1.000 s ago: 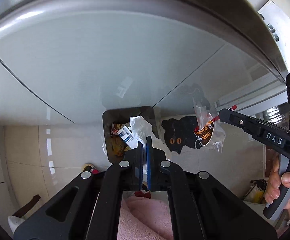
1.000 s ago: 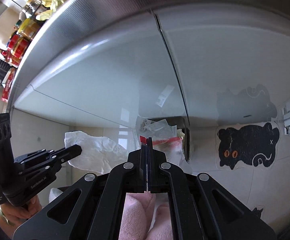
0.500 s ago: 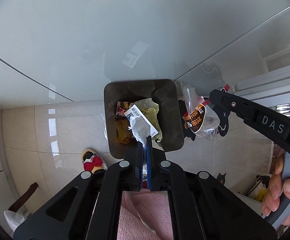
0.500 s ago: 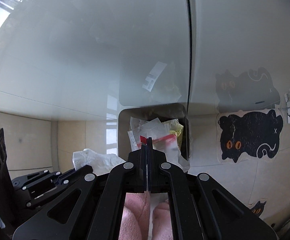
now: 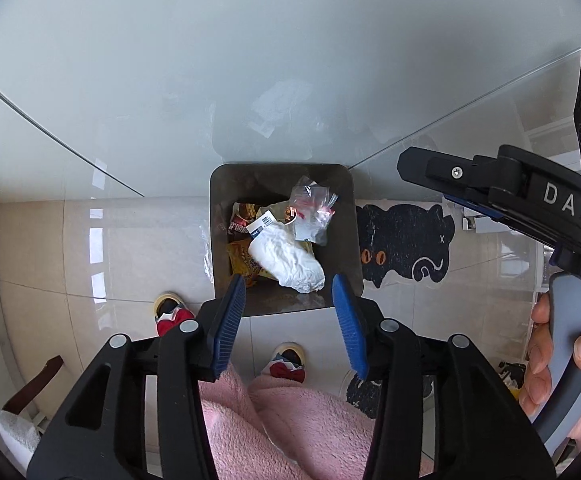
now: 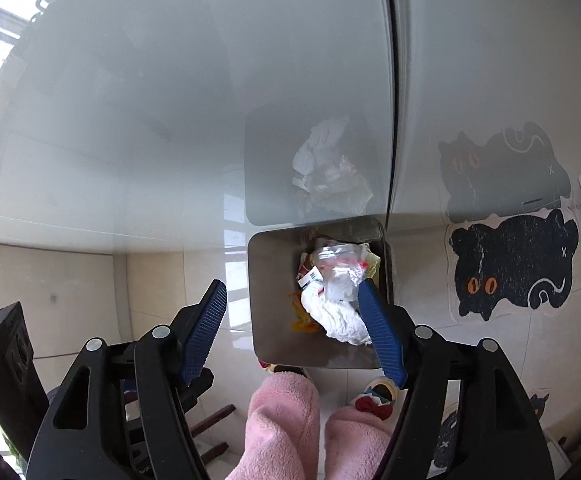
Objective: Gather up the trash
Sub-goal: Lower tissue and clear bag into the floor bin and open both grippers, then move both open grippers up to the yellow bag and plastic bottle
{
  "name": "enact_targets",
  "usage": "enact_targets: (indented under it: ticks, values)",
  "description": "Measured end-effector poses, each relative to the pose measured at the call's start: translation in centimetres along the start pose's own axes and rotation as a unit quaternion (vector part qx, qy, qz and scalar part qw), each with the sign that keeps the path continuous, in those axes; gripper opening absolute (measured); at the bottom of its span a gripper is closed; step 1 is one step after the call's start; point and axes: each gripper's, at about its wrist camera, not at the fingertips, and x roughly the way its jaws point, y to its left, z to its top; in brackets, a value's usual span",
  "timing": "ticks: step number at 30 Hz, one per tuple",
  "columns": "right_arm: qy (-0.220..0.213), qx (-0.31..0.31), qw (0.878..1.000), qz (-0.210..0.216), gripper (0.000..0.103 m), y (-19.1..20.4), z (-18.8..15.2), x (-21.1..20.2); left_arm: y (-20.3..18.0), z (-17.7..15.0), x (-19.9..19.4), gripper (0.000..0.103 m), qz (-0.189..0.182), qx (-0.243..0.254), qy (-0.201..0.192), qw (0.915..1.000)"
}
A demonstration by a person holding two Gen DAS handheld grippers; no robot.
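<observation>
Clearly "DAS" is printed on the right gripper (image 5: 418,166); both it and the left gripper (image 5: 288,292) just opened, nothing between. Labels on wrappers inside the trash bin (image 5: 342,184) are too small to read.

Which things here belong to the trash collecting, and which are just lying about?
Job:
- left gripper, right gripper, jaws just opened, nothing between
- bin
- white crumpled paper, clear plastic bag inside it

Lying about:
- black cat mat
- slippers
</observation>
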Motion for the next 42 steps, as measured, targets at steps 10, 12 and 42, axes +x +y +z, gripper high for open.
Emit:
enact_targets:
  ticks: [10, 12, 42]
  values:
    - [-0.014, -0.001, 1.000, 0.009, 0.100, 0.2, -1.5, -6.6, -0.3, -1.0, -6.1, 0.091, -0.001, -0.012, -0.041, 0.9991]
    - [-0.019, -0.002, 1.000, 0.012, 0.100, 0.1, -1.9, -8.4, -0.2, -1.3, -7.5, 0.093, -0.003, -0.019, -0.052, 0.9985]
    - [-0.249, -0.002, 0.968, 0.028, 0.100, 9.8, 12.3, -29.4, -0.4, 14.3, -33.0, 0.095, 0.035, 0.038, -0.307, 0.9502]
